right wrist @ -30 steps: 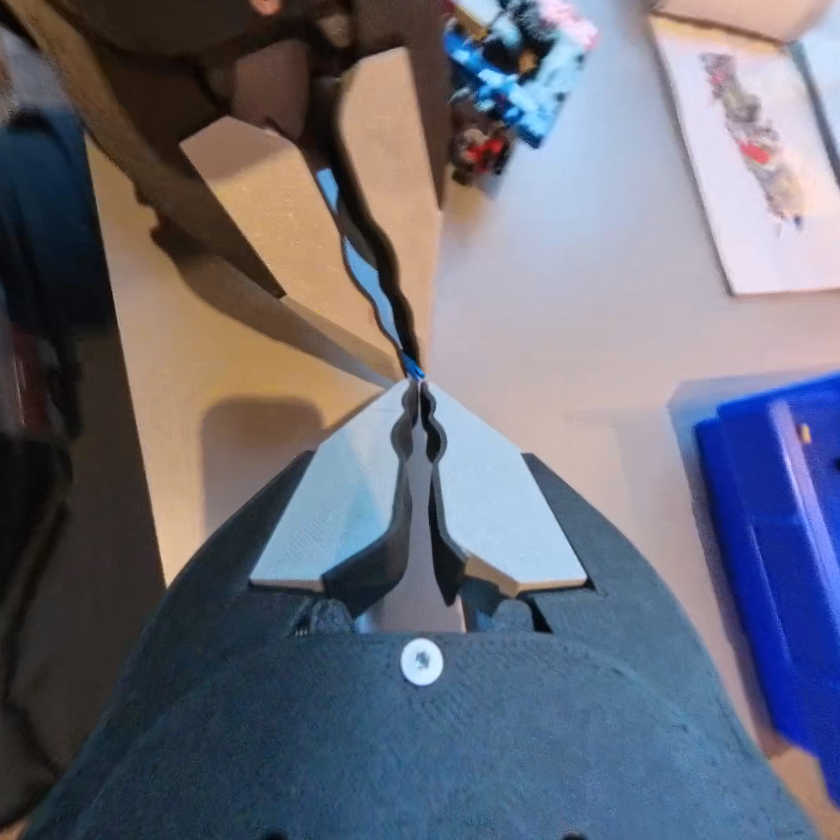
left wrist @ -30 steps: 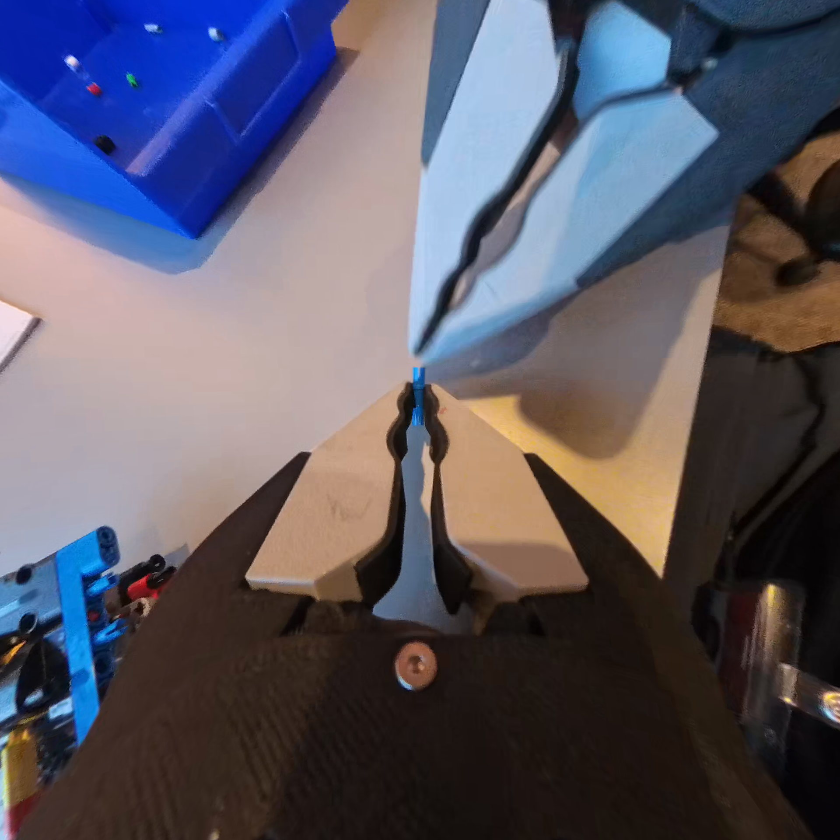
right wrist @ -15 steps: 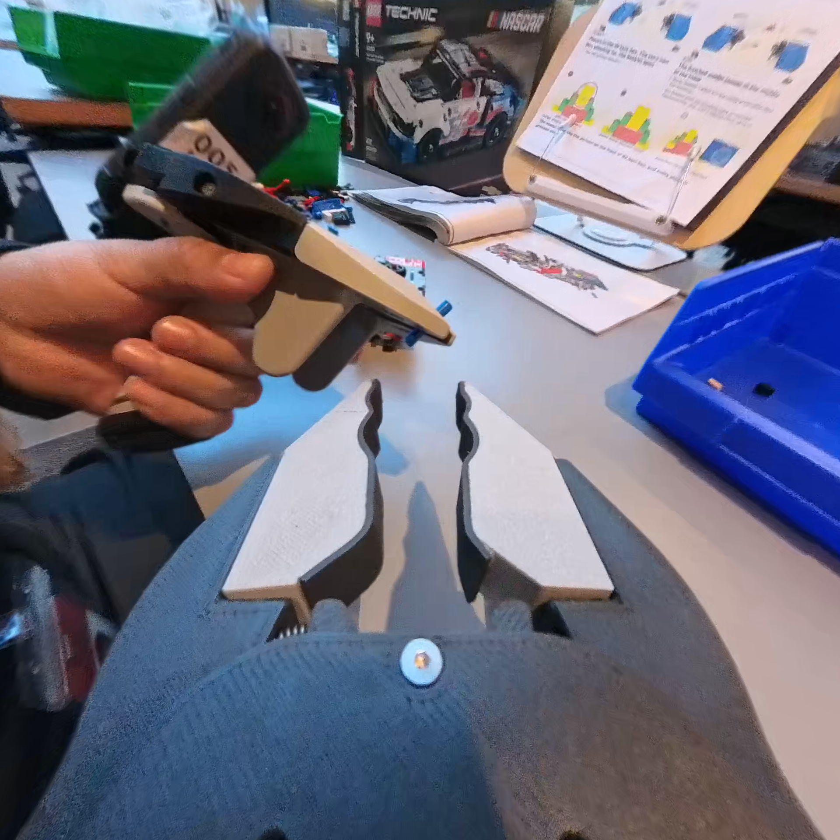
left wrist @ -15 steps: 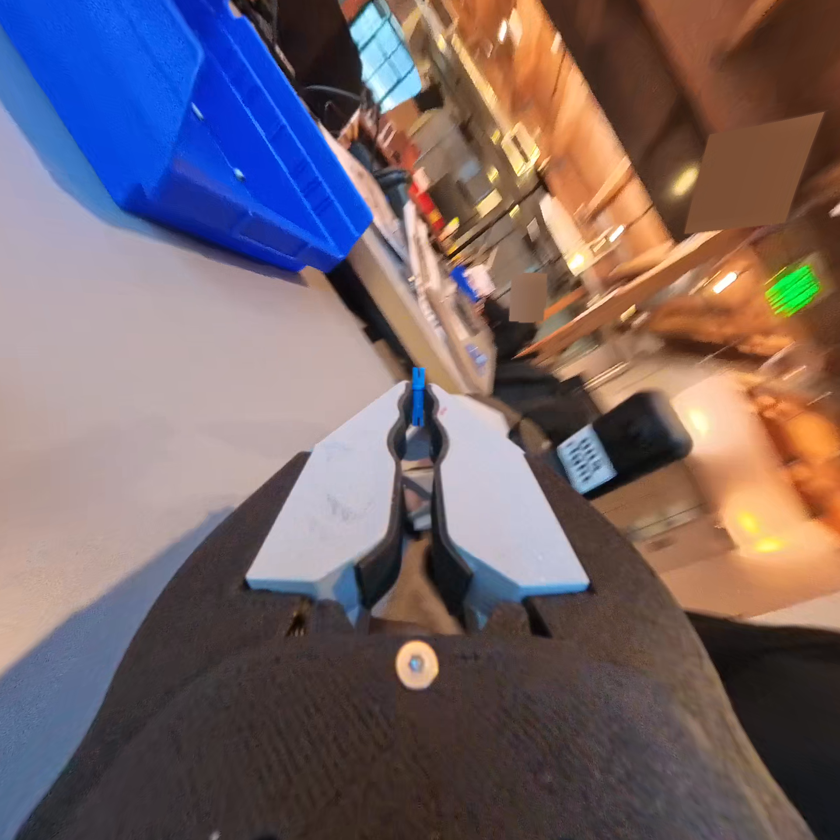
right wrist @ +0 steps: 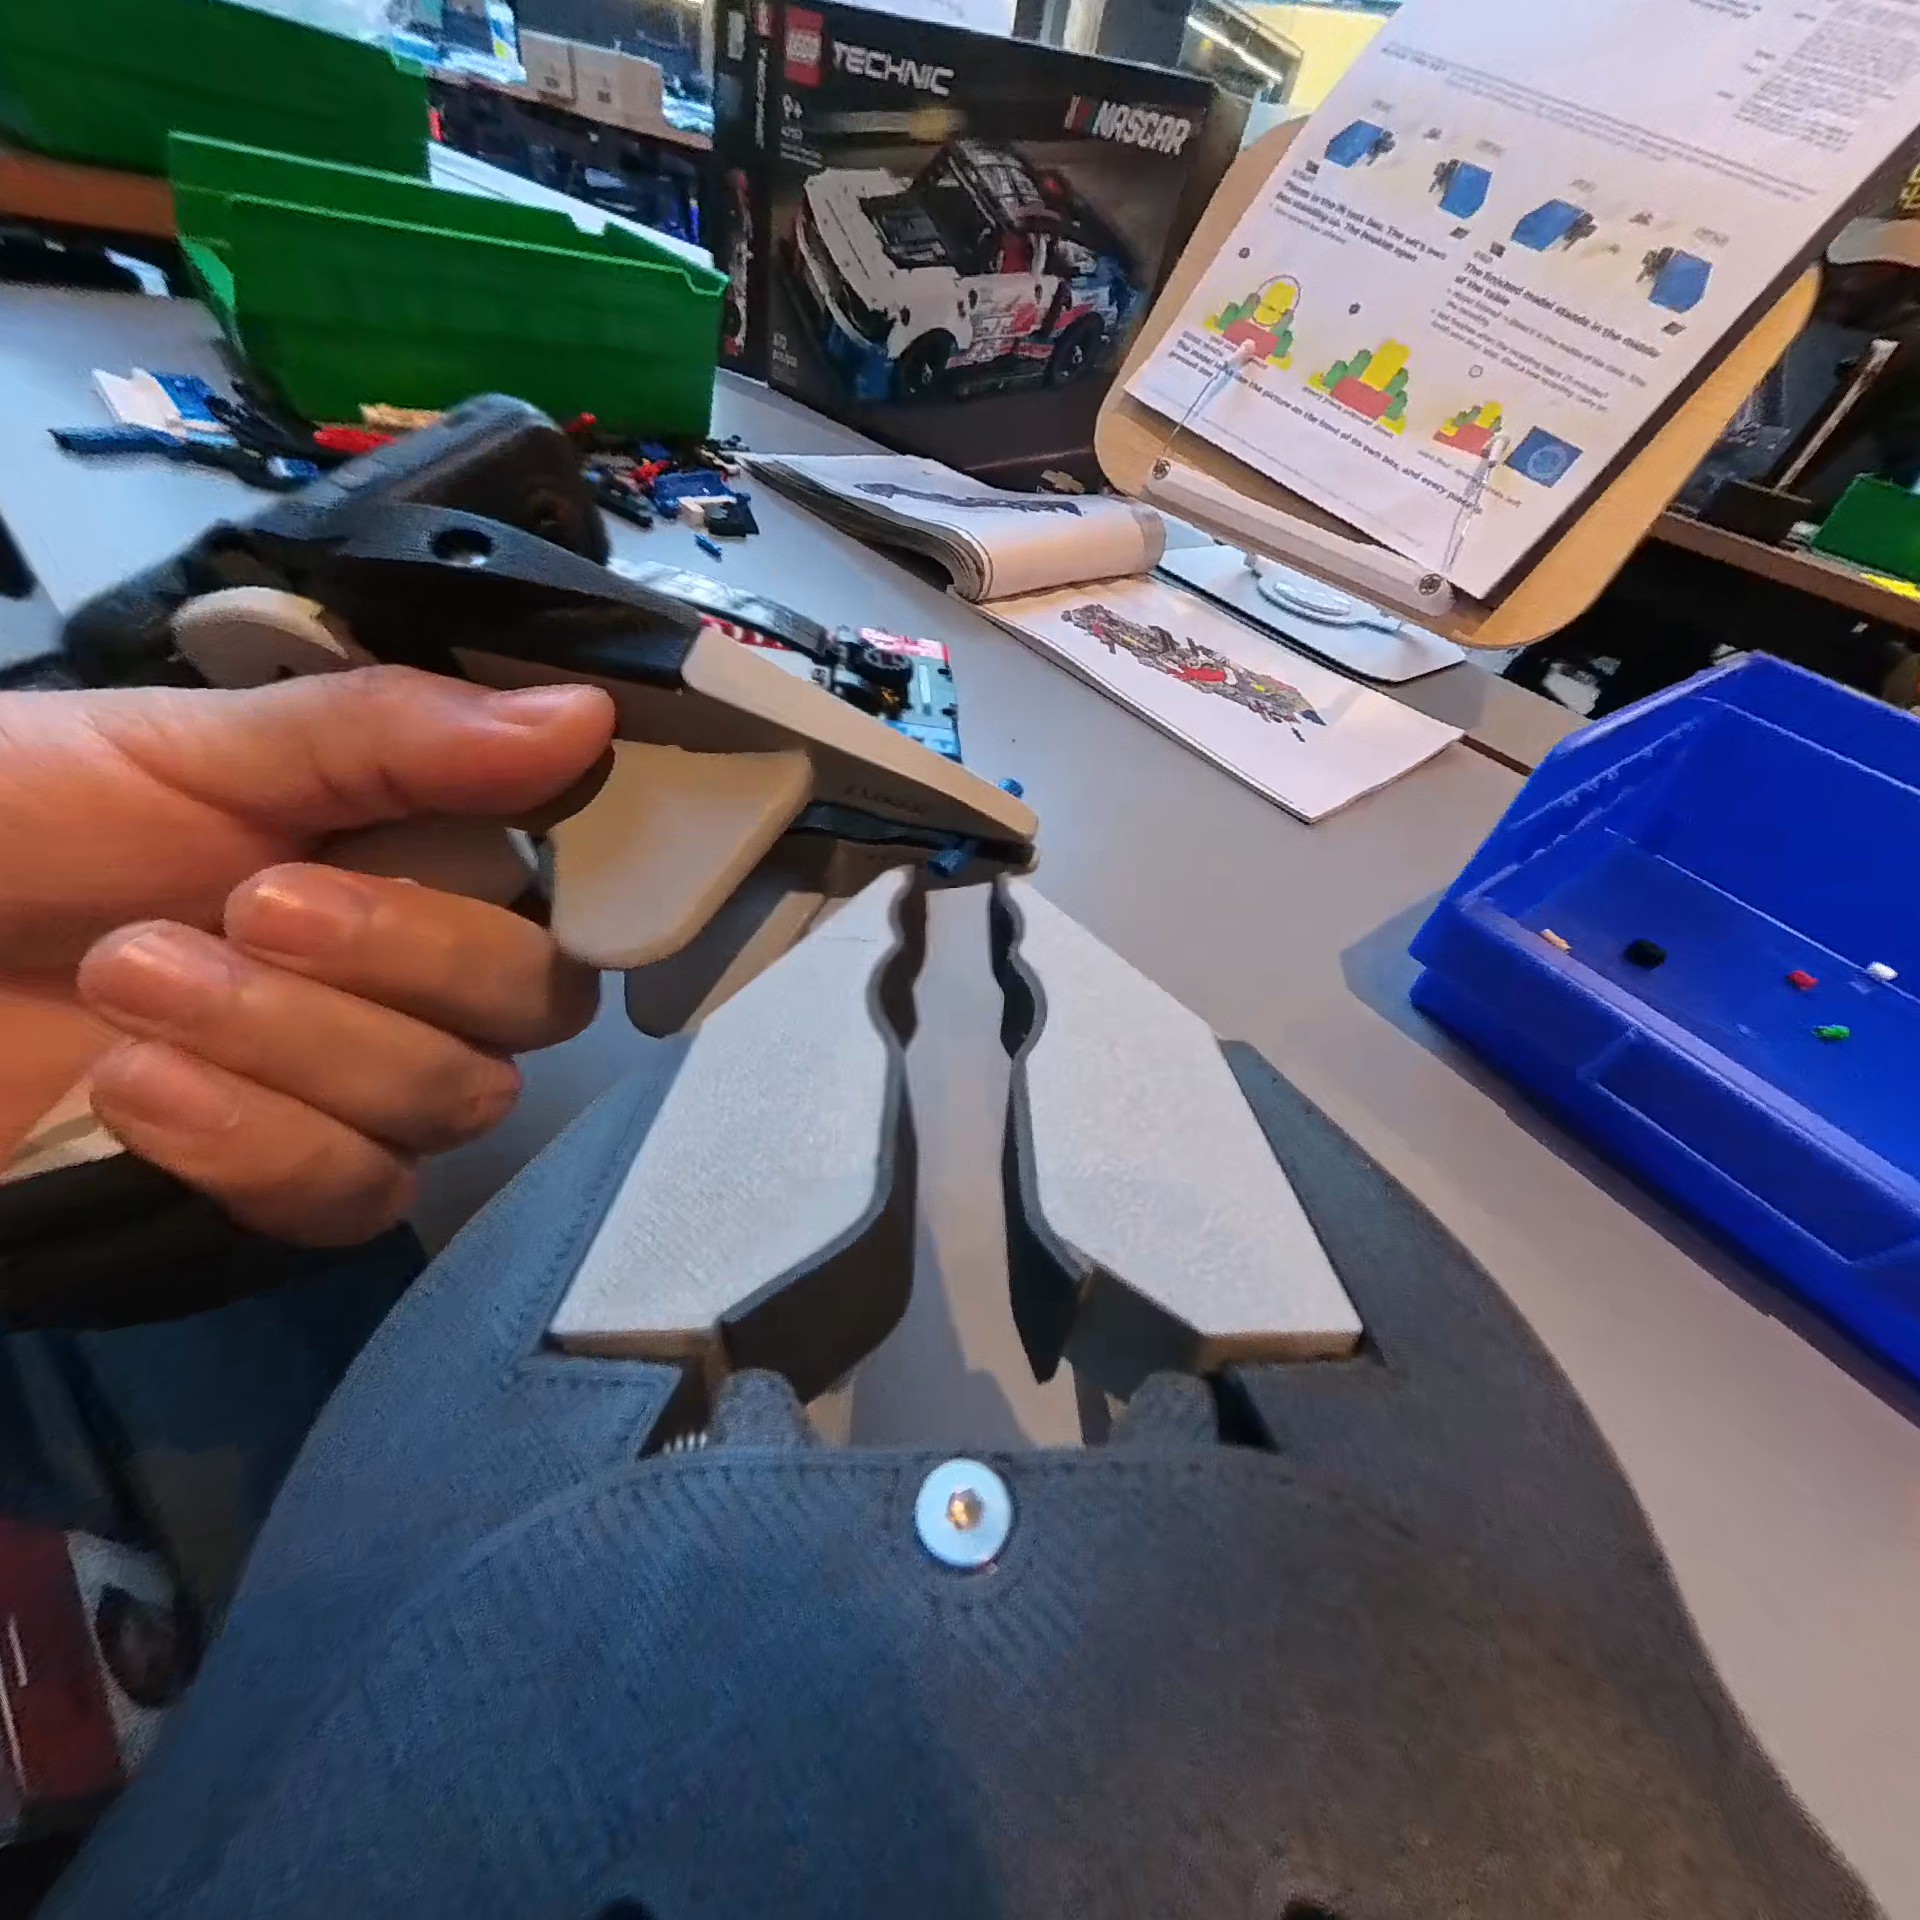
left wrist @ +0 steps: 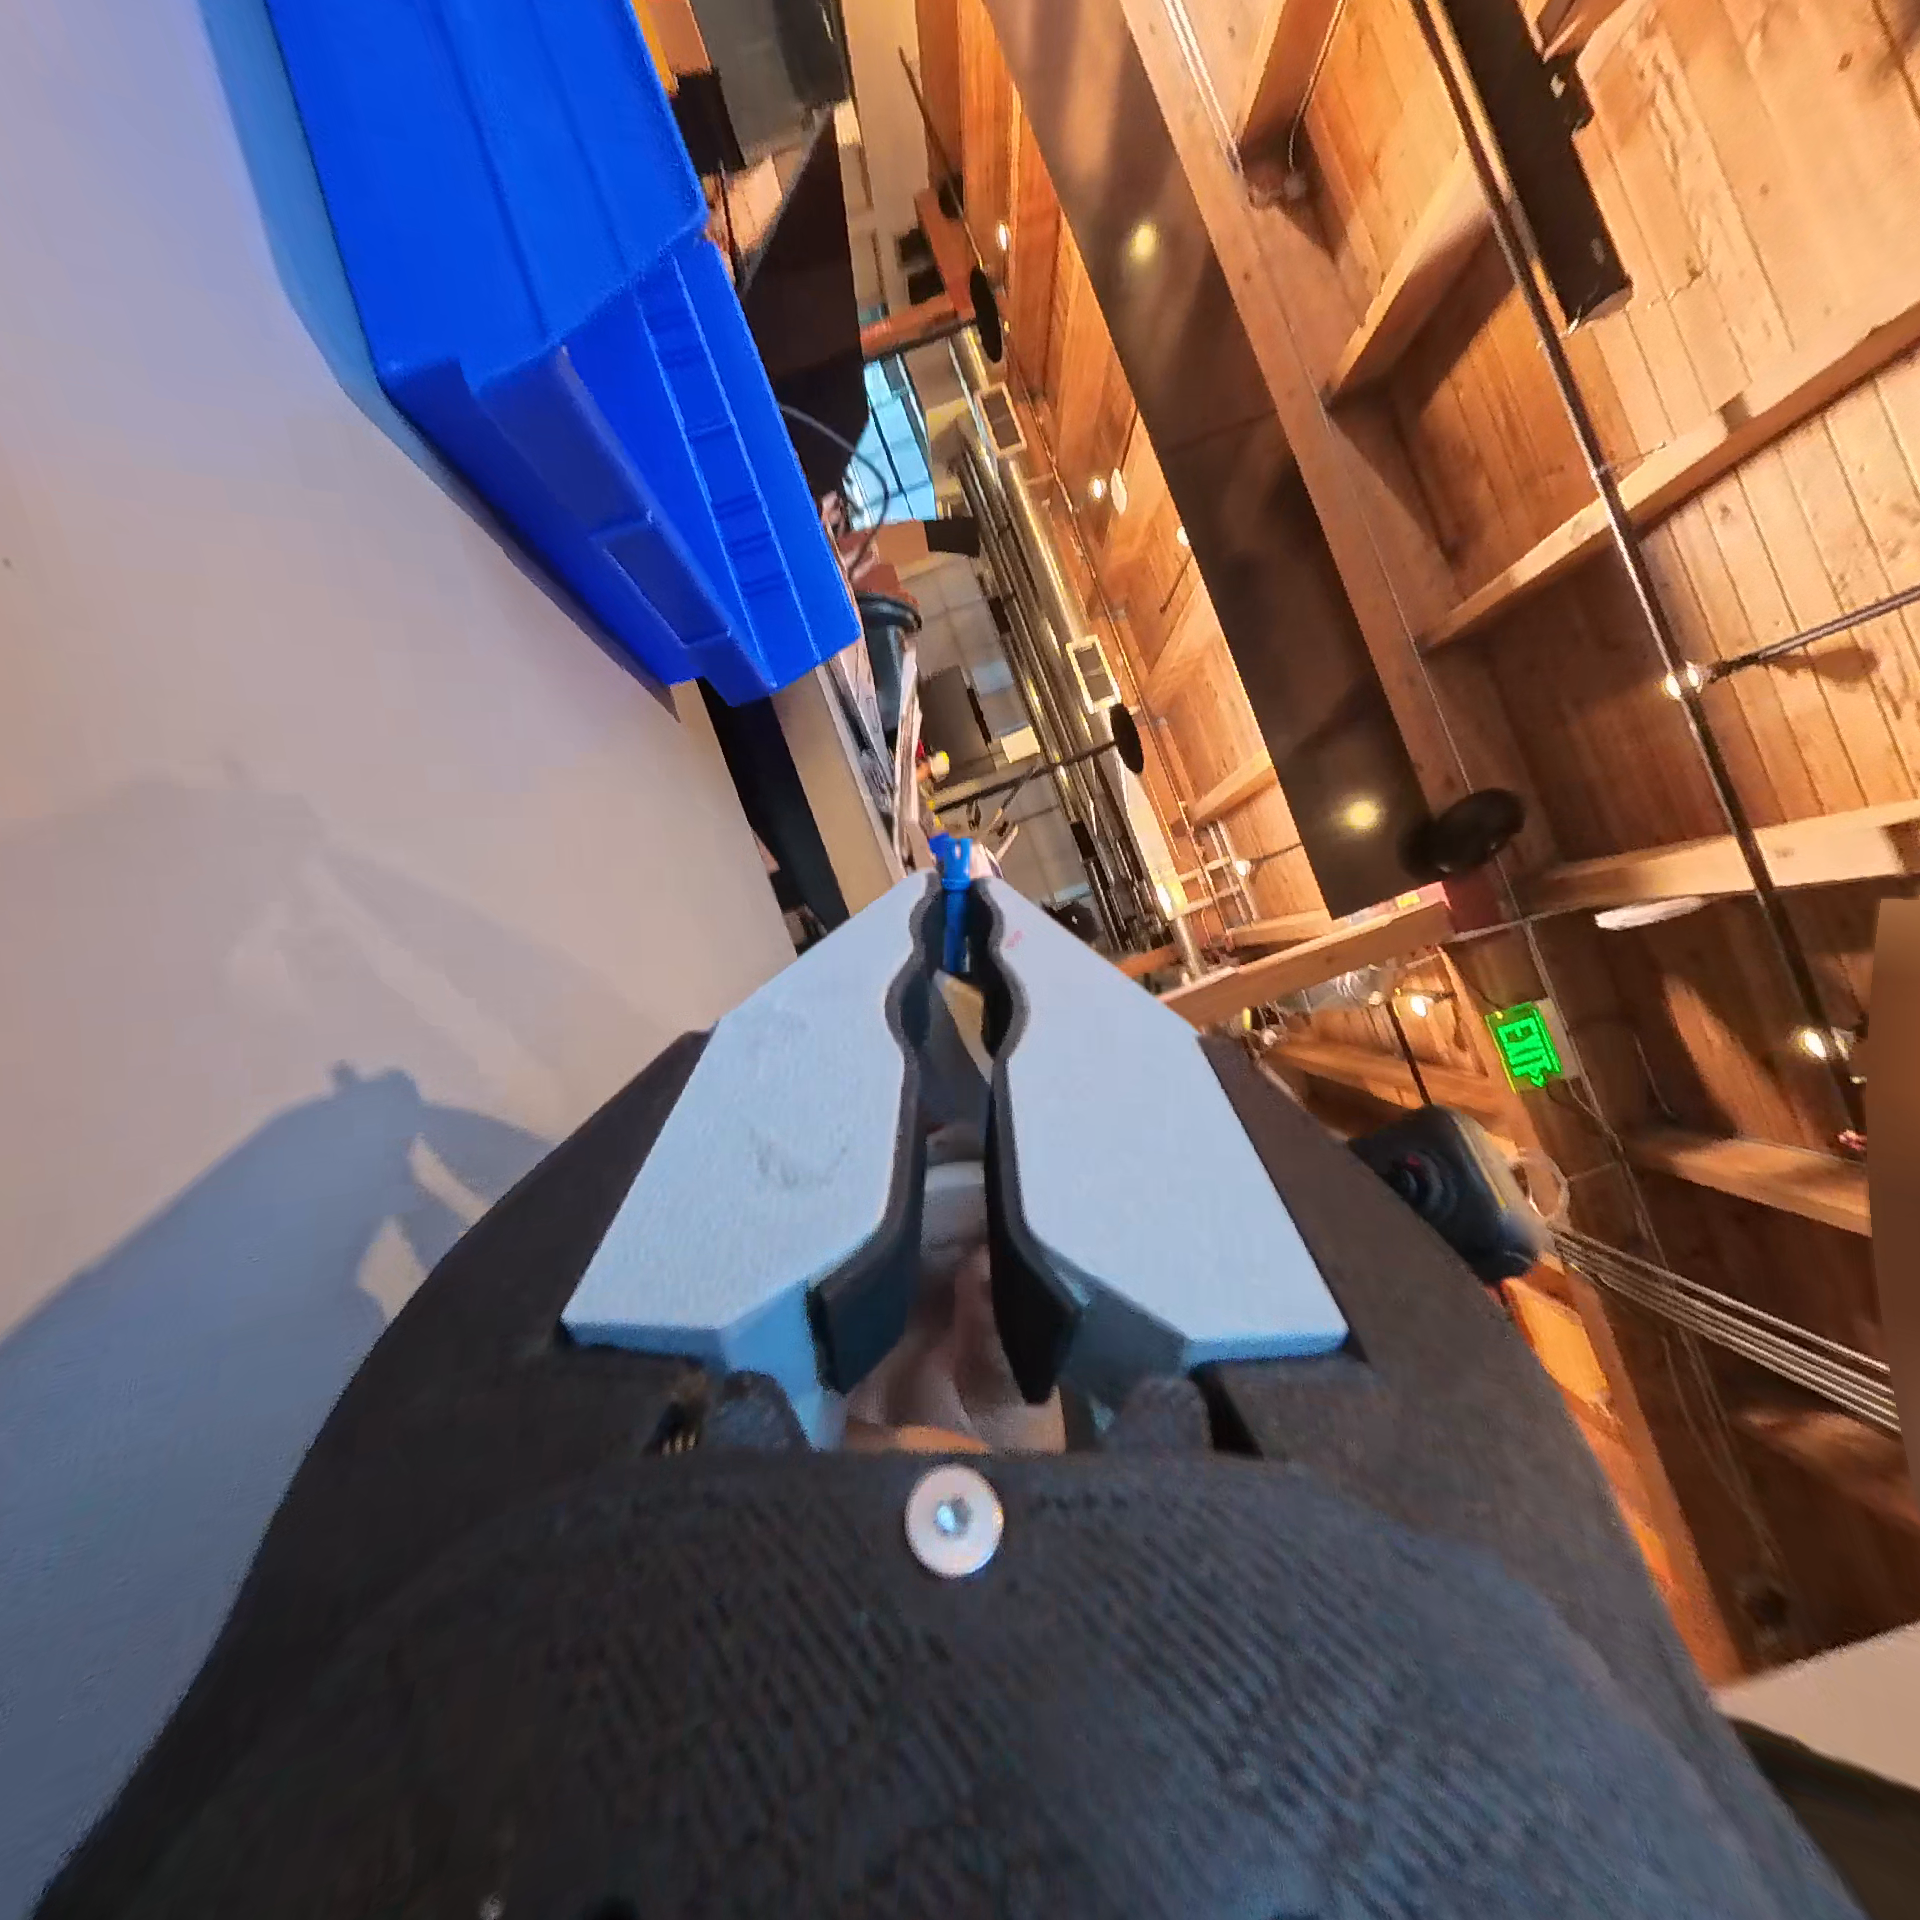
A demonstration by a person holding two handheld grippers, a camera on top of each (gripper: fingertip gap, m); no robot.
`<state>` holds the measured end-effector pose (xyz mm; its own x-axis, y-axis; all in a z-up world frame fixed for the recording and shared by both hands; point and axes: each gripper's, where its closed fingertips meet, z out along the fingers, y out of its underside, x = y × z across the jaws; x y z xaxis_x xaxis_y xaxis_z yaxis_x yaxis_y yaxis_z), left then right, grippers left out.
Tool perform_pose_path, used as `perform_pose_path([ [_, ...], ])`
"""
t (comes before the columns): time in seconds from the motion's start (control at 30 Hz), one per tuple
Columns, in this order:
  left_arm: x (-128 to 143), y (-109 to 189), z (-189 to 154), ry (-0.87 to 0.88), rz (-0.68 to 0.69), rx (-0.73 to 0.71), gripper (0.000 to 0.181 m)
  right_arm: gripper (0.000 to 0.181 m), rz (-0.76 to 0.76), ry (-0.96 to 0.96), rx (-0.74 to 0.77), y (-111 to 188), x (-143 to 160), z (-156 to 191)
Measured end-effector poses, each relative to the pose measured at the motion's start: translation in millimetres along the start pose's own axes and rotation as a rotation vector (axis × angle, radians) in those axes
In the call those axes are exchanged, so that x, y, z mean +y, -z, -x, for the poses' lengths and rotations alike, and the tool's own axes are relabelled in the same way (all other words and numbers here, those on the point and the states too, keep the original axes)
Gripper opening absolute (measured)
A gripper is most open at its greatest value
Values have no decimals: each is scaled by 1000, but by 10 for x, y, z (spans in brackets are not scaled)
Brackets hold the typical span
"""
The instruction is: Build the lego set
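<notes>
My left gripper (left wrist: 954, 896) is shut on a small blue pin (left wrist: 952, 883) that sticks out past its tips. In the right wrist view the left gripper (right wrist: 1013, 844) lies on its side in a person's hand (right wrist: 281, 914), with the blue pin (right wrist: 954, 858) showing at its tip. My right gripper (right wrist: 954, 891) is open and empty, its tips just under the left gripper's tip. The partly built lego model (right wrist: 883, 675) lies on the grey table (right wrist: 1195, 894) behind the left gripper.
A blue bin (right wrist: 1704, 987) with a few small pieces stands at the right; it also shows in the left wrist view (left wrist: 582, 343). Green bins (right wrist: 416, 281), the set's box (right wrist: 966, 239), an open booklet (right wrist: 987, 525), a printed sheet (right wrist: 1216, 675), an instruction stand (right wrist: 1507, 281) and loose pieces (right wrist: 665, 488) lie behind. Less than 4 cm separates the two grippers' tips.
A second ago both grippers met tip to tip at the blue pin. The right gripper opened and drew back. The left gripper rolled onto its side, keeping the pin.
</notes>
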<state>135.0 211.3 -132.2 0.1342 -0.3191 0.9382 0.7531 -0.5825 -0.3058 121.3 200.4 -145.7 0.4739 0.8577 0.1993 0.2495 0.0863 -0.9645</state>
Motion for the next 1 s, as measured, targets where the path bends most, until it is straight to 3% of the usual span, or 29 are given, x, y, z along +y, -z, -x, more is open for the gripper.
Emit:
perform_pose_path([
  [0.17,-29,27,6,-67,-100,-34,2,2,-11,76,33,-9,-34,38],
  [0.23,-48,32,37,-53,-118,-44,1,9,5,114,45,-32,-9,64],
  [0.5,-9,-5,34,-35,-116,-22,2,2,-32,-12,7,8,-14,-2],
  [0.67,12,24,103,-115,-78,-47,3,0,-10,-82,-87,-1,50,17],
  [1.0,-116,39,194,-78,-57,-55,4,0,35,-23,-118,-63,119,11],
])
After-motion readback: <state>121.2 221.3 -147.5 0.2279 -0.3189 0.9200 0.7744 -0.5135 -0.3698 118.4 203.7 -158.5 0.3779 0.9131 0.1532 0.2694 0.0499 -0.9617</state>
